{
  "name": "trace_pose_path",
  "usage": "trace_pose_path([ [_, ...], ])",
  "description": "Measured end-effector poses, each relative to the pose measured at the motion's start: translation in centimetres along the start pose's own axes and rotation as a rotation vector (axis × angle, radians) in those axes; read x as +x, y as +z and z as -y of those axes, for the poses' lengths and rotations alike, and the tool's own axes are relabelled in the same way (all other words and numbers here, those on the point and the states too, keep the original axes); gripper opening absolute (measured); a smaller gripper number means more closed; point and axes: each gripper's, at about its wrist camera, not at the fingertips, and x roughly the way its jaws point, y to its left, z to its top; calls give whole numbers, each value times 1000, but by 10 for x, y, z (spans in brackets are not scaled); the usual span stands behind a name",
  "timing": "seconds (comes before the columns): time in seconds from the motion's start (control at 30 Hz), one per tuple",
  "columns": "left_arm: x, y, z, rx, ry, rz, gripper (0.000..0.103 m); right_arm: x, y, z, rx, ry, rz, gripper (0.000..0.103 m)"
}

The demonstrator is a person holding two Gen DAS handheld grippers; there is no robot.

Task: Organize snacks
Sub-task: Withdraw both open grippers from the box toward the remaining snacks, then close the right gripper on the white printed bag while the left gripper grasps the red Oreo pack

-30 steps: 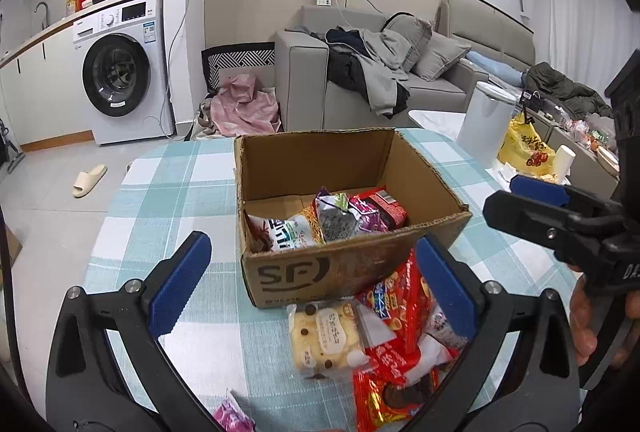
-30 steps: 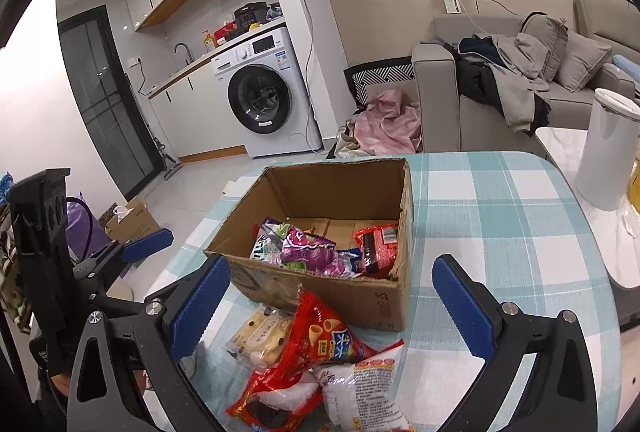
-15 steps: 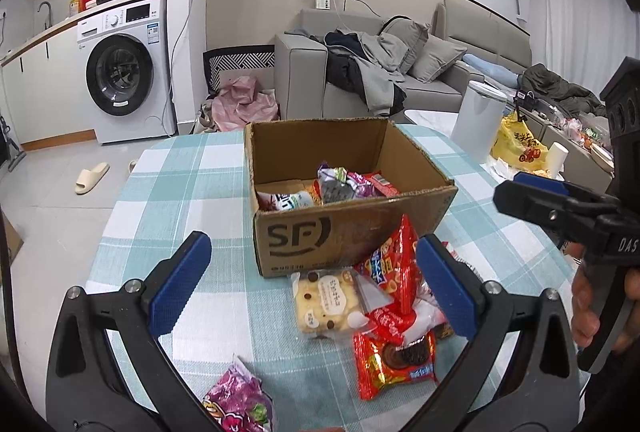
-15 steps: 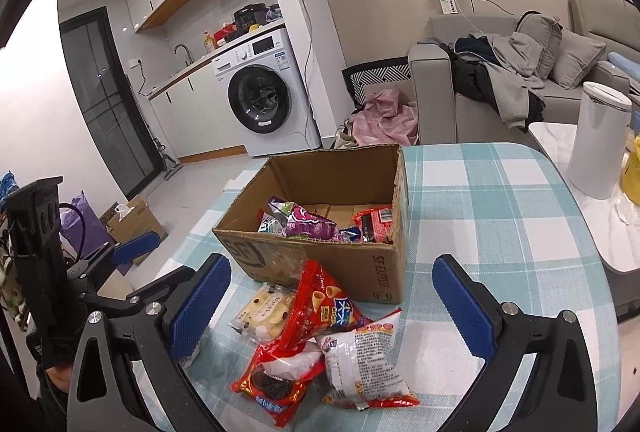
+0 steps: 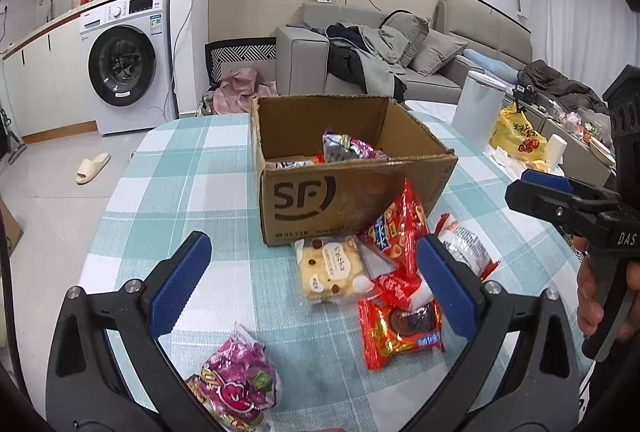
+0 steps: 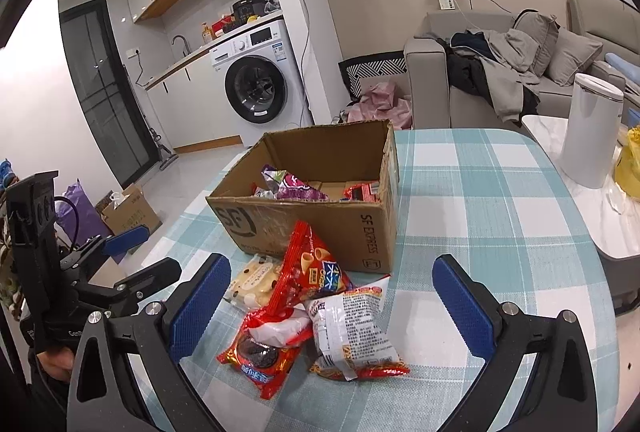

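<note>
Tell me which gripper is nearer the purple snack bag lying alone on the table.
Left. The left gripper hangs right over the purple snack bag, which lies by its left finger. The right gripper is over the red packets, farther off.

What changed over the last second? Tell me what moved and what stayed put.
Both tools pulled back from the cardboard box: the left tool and the right tool now see it farther off, and a purple snack bag has come into the left view's bottom edge. Nothing was gripped or released. Both tools remain open, and the box and the snack pile in front of it lie as before.
</note>
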Motion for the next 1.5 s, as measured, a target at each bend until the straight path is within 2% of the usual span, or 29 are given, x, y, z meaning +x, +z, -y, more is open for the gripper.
trace_pose_path([
  [0.37,2,-23,-7,-15,11,-30,102,9,-21,3,-19,0,-42,103],
  [0.73,10,-29,-1,-5,-8,-54,102,14,-25,15,-3,-22,-82,103],
  [1.5,35,-50,19,38,-48,-139,102,55,-46,29,5,-63,-231,103],
])
